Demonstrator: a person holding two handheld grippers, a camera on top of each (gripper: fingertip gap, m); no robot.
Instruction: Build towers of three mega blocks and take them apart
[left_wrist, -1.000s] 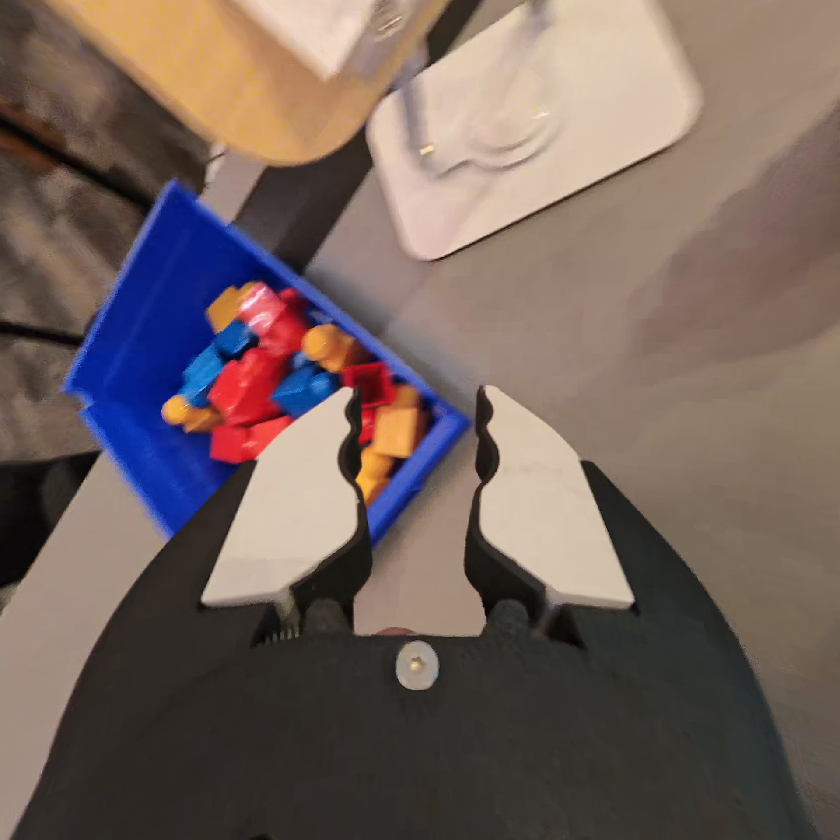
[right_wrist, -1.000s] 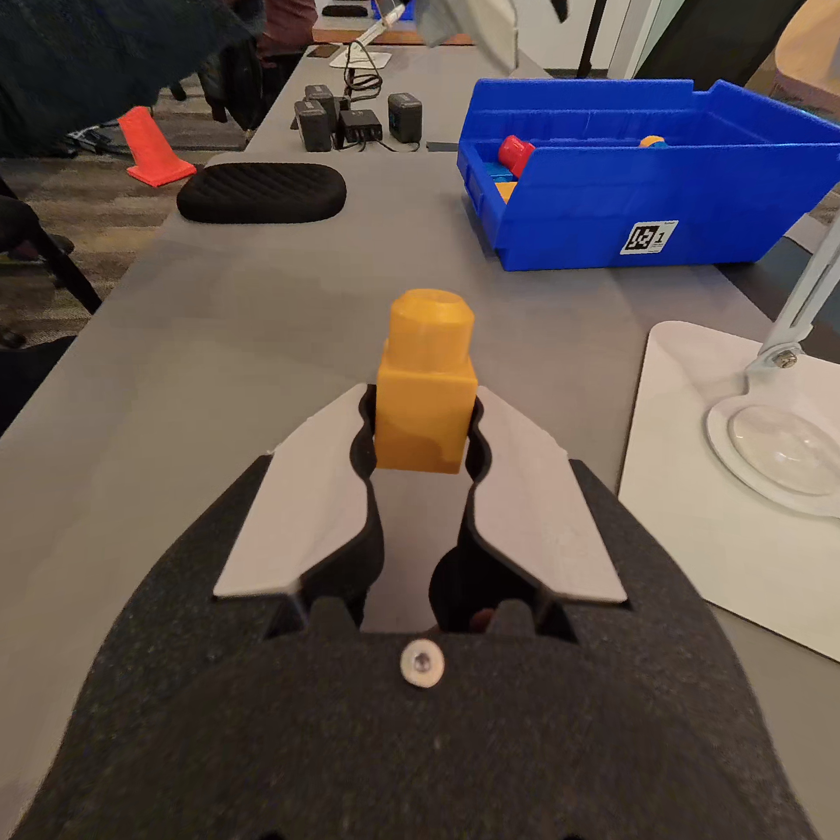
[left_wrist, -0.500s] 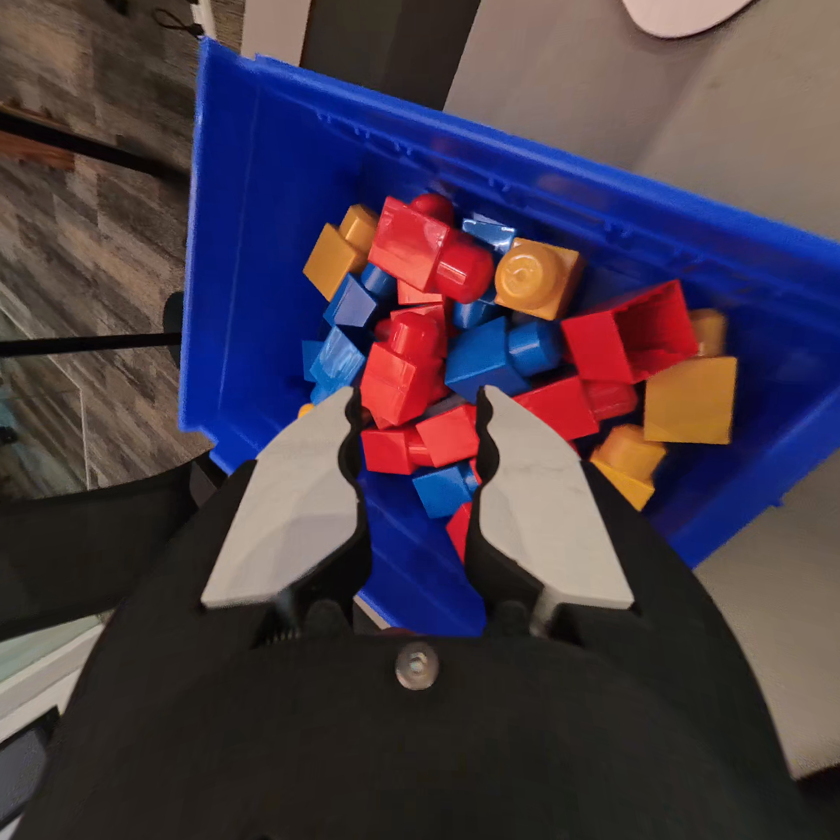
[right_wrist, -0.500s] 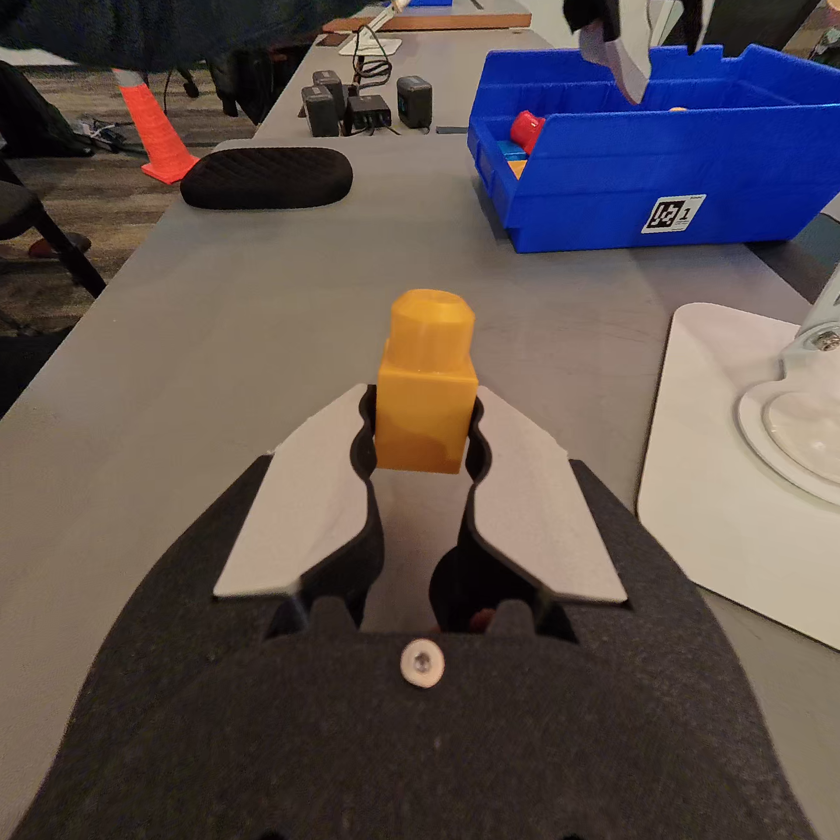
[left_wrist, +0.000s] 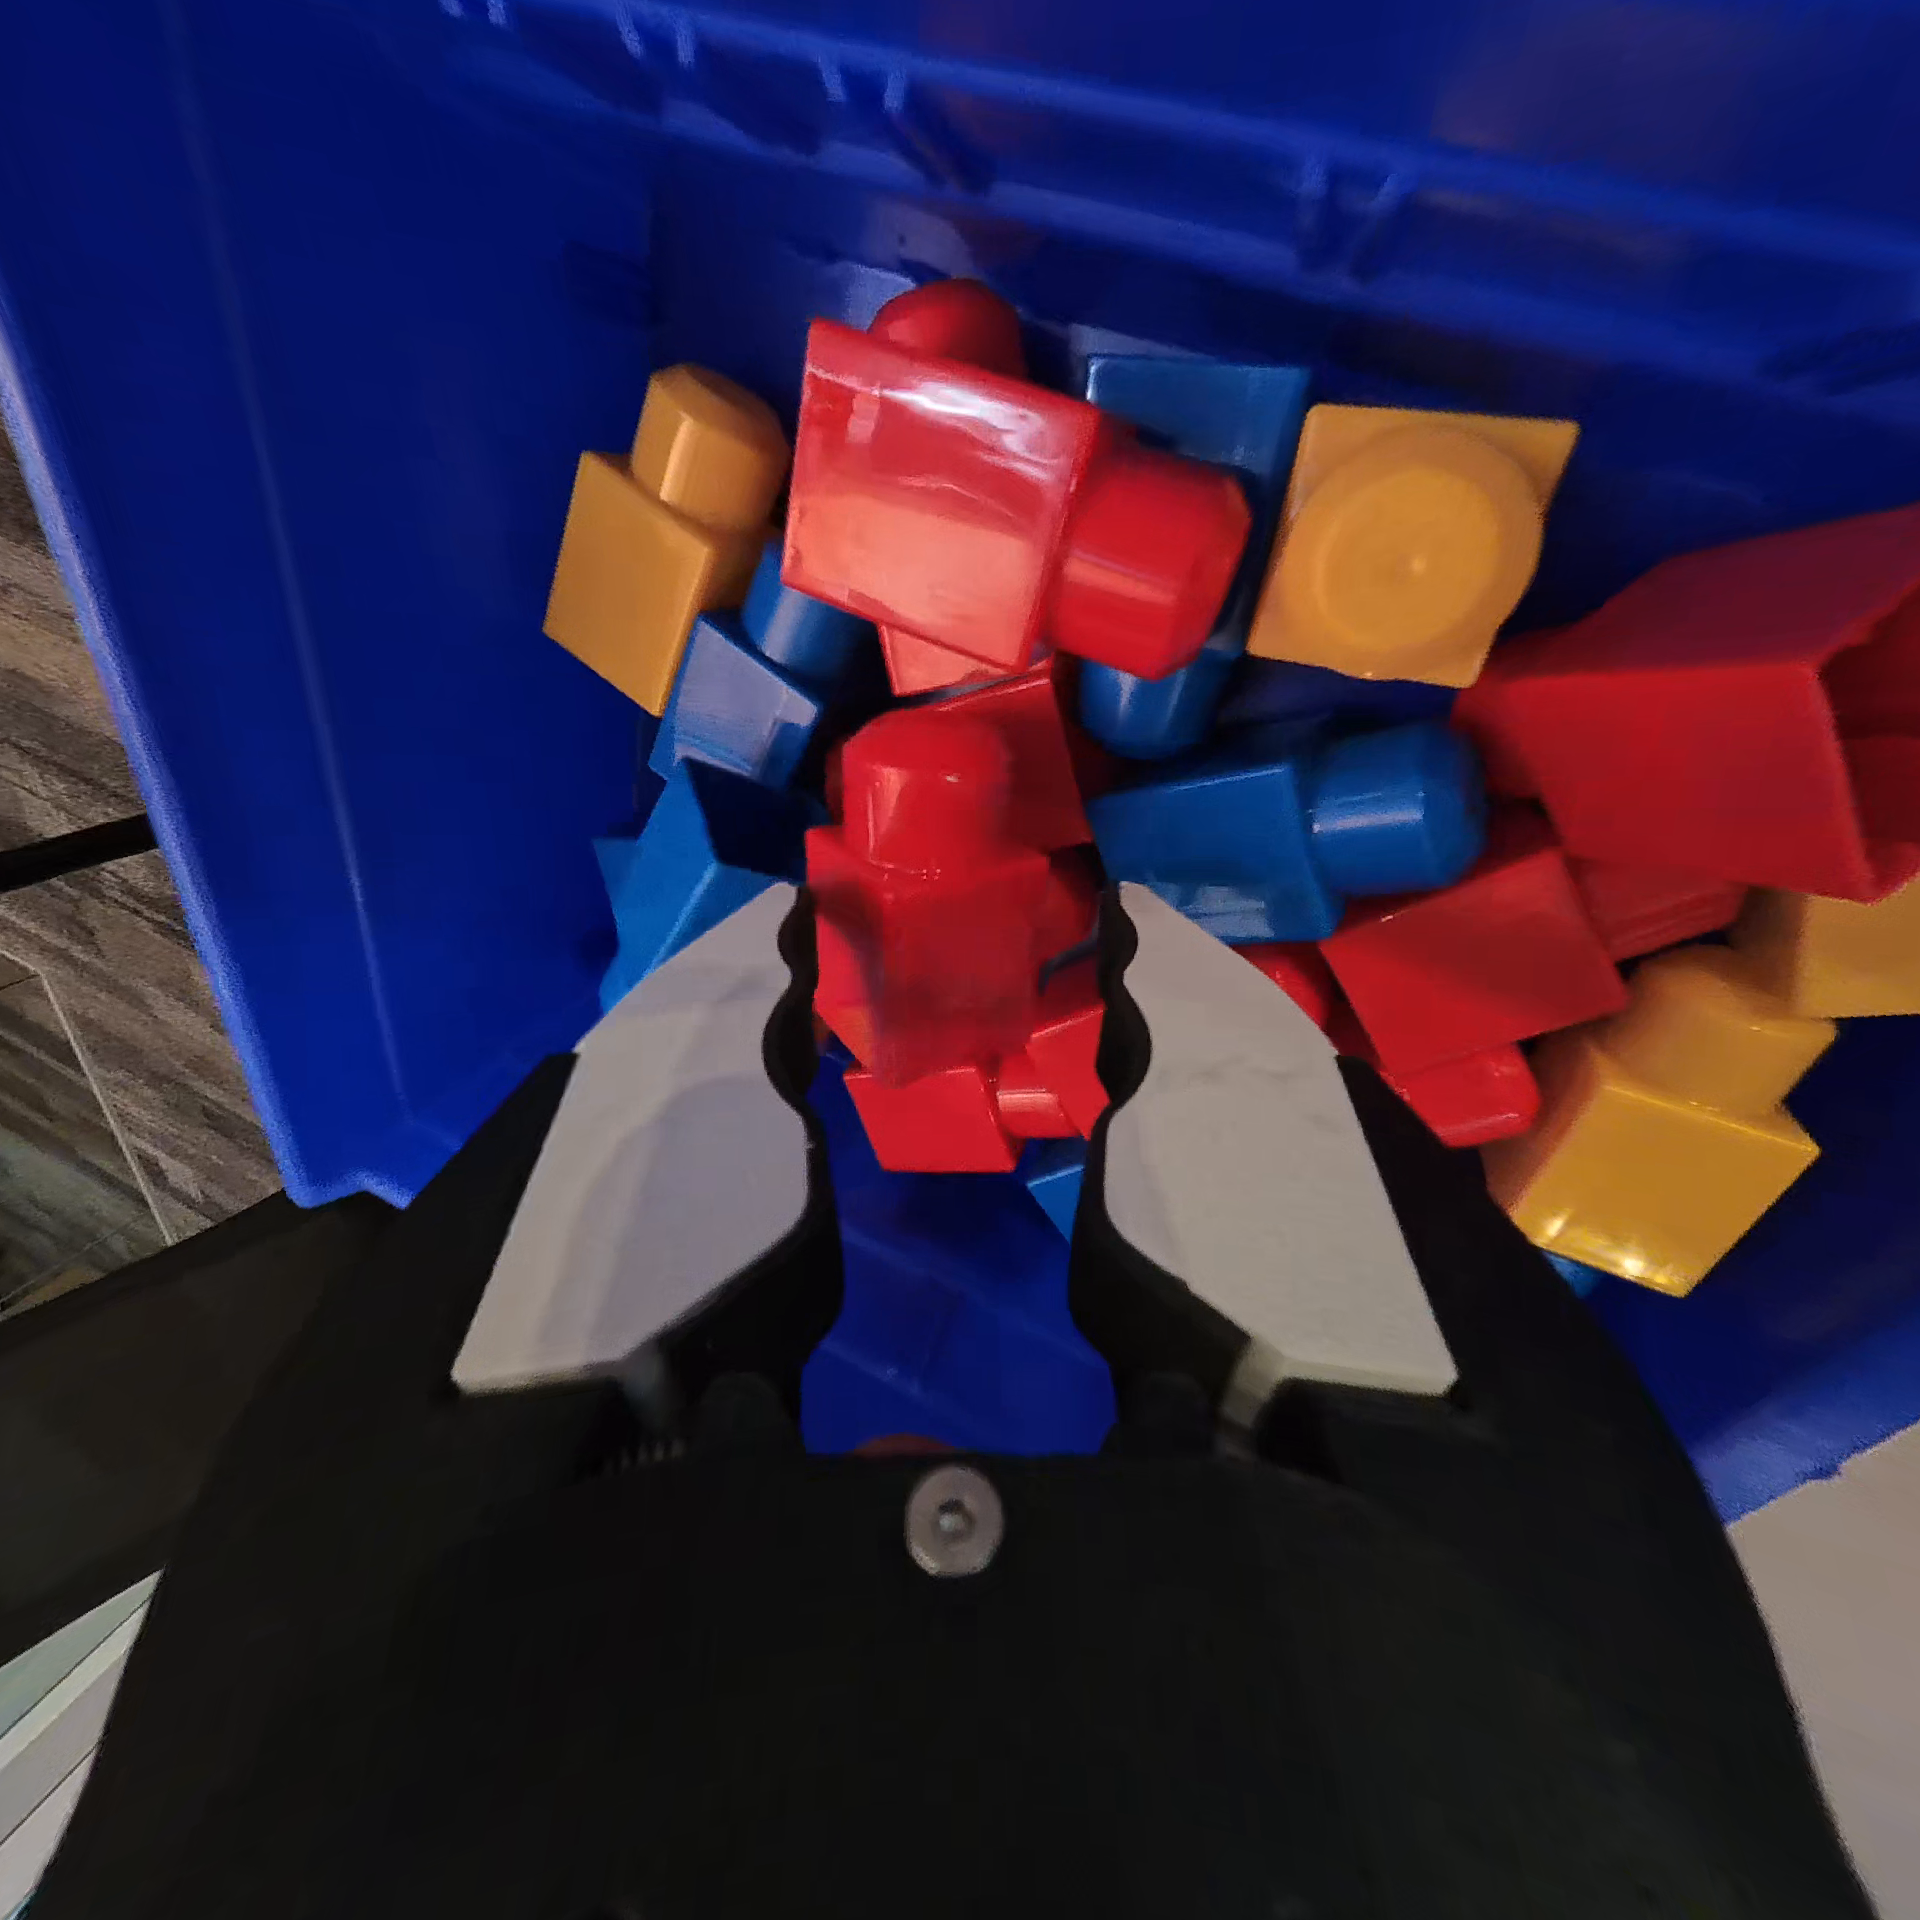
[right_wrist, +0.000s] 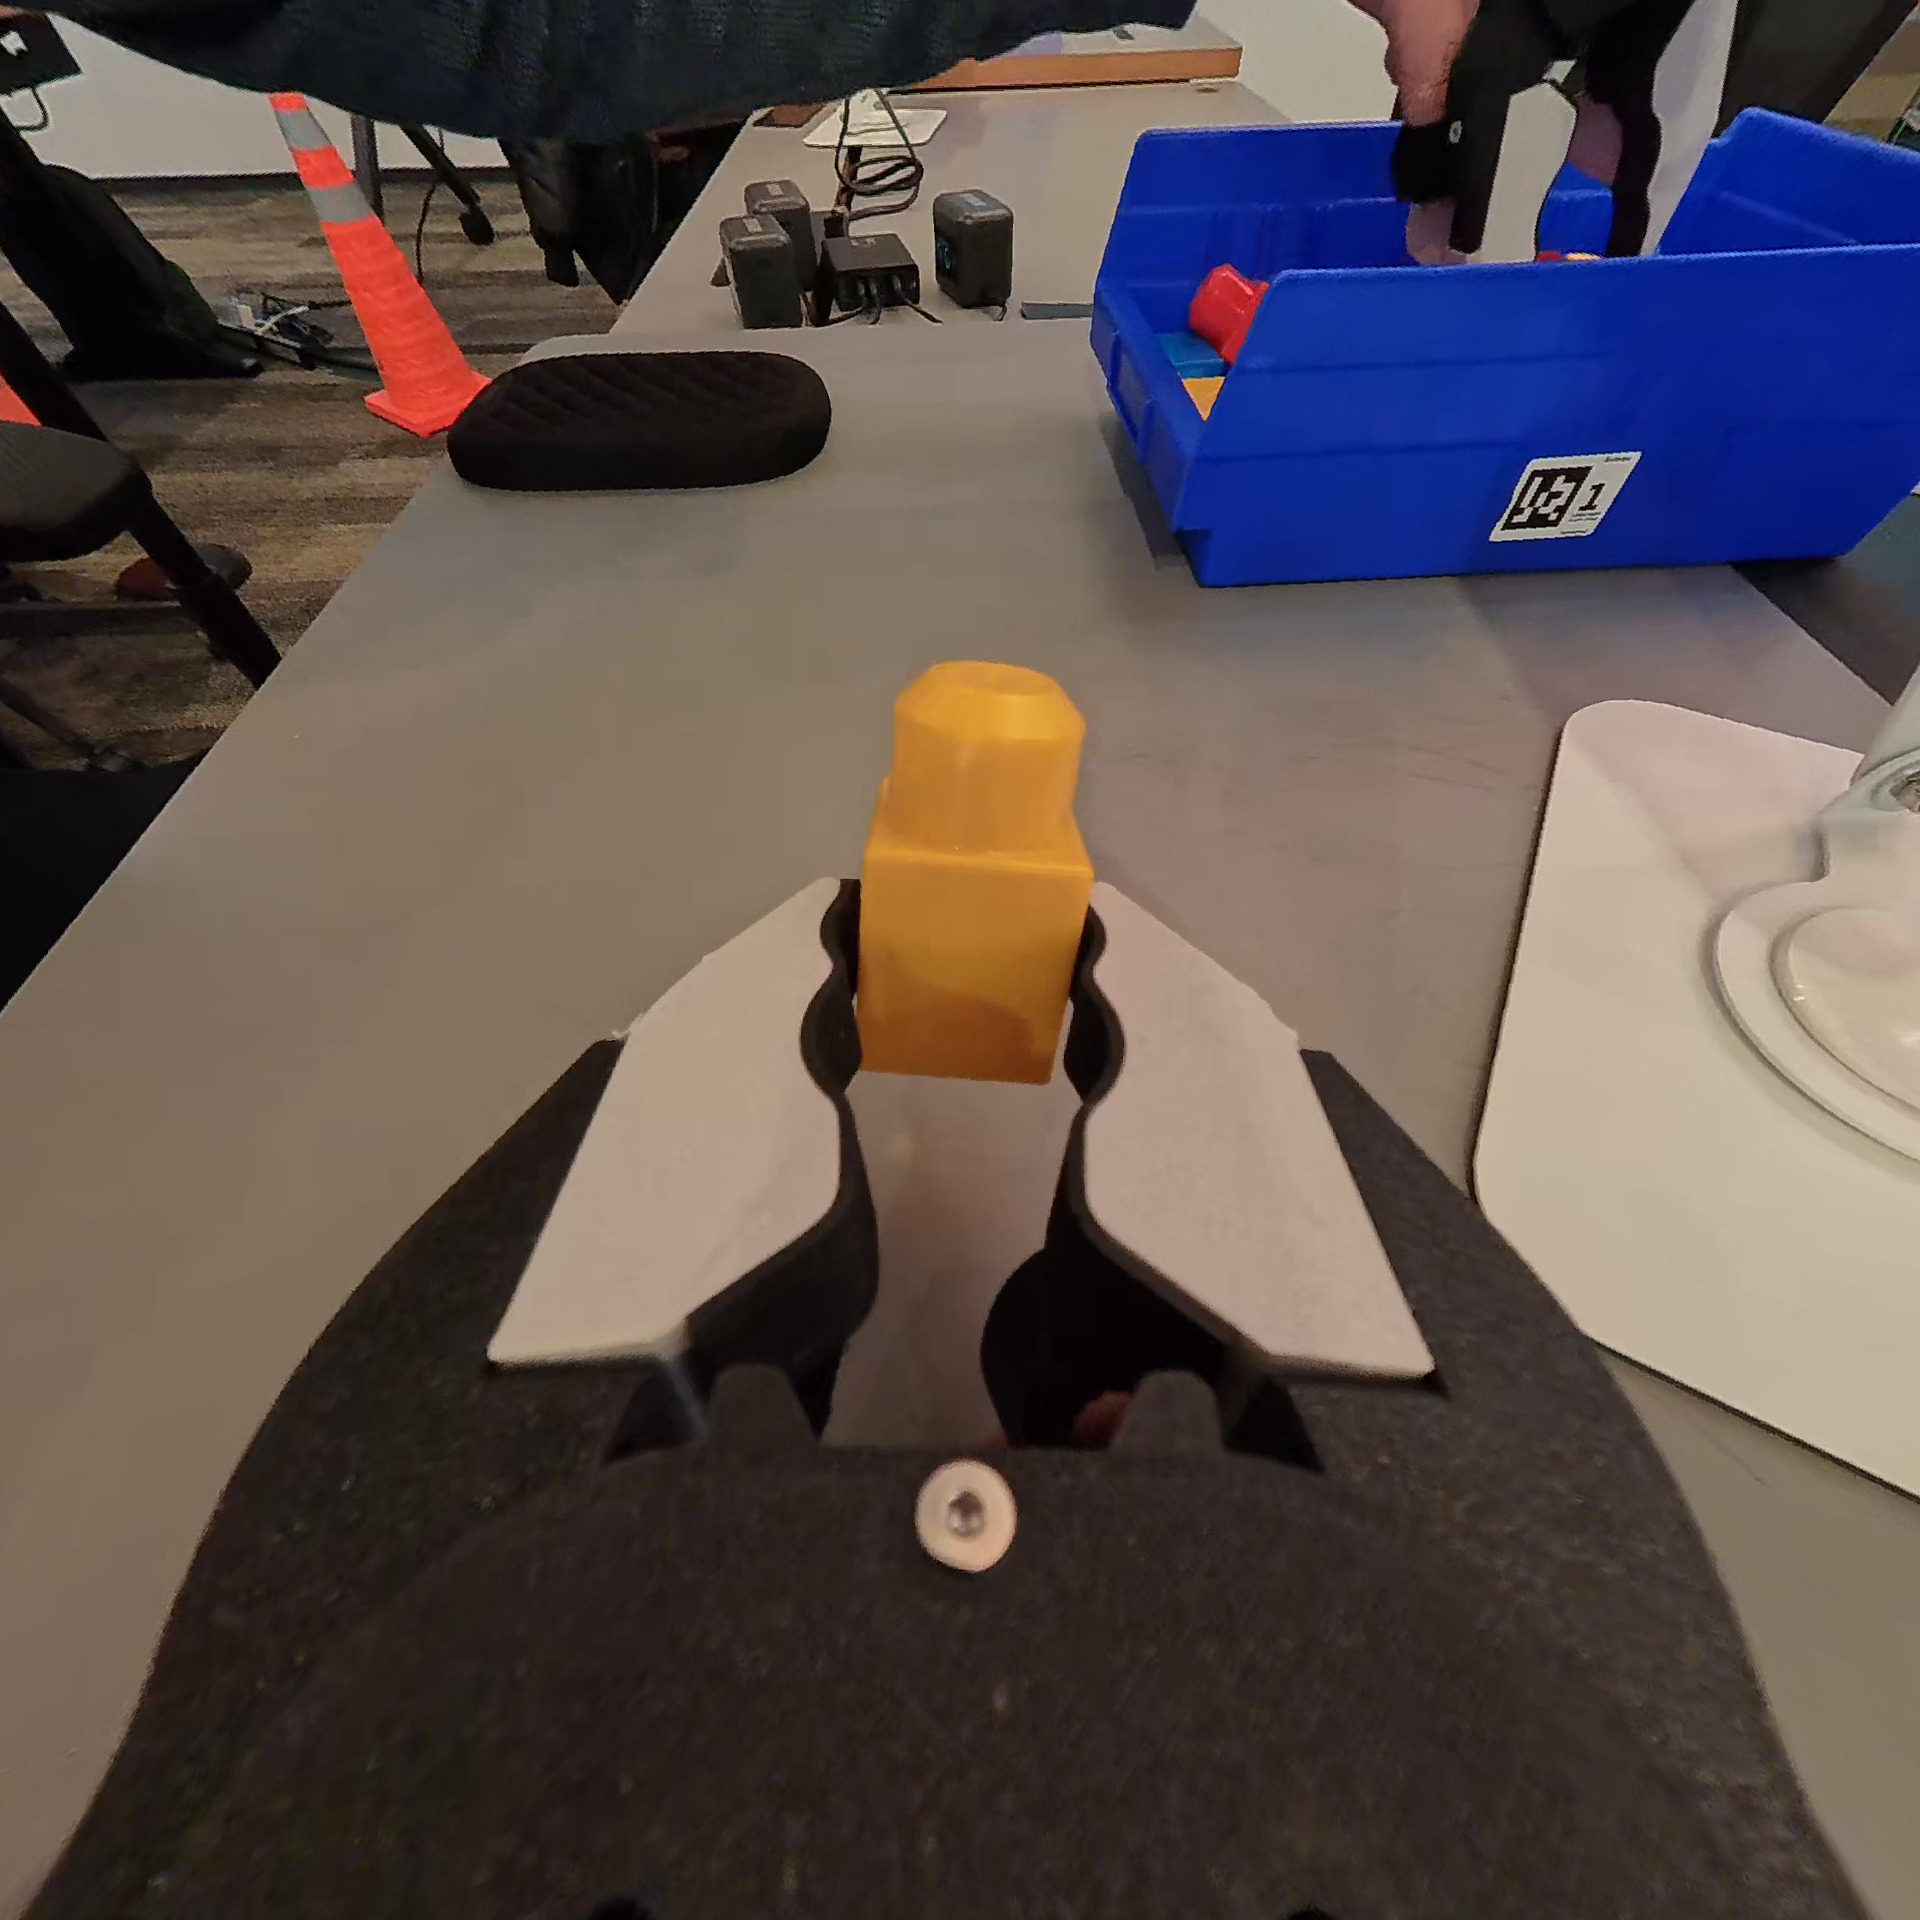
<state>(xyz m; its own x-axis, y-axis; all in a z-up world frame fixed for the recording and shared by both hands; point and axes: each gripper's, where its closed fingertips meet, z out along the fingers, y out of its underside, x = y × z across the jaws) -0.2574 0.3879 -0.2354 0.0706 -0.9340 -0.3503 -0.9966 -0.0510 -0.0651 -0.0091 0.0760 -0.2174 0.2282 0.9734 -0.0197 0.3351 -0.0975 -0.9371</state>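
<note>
While the right claw waits with an orange block, the left one has dropped into the bin for a second piece.

From the left wrist, the left claw (left_wrist: 951, 971), which half a second ago hung above the blue bin (left_wrist: 312, 623), is now down among the loose blocks, its jaws spread to either side of a red block (left_wrist: 935, 935) lying on top of the heap; I cannot tell whether they touch it yet, and nothing looks pinched. From the right wrist, the right claw (right_wrist: 971, 977) is unchanged, pinching the orange block (right_wrist: 971, 914) upright, stud up, over the grey table (right_wrist: 520, 779), well short of the bin (right_wrist: 1507, 416), where the left claw (right_wrist: 1507, 177) shows dipping in. I reckon the tower is barely begun: one block in hand, the second about to be gripped.
</note>
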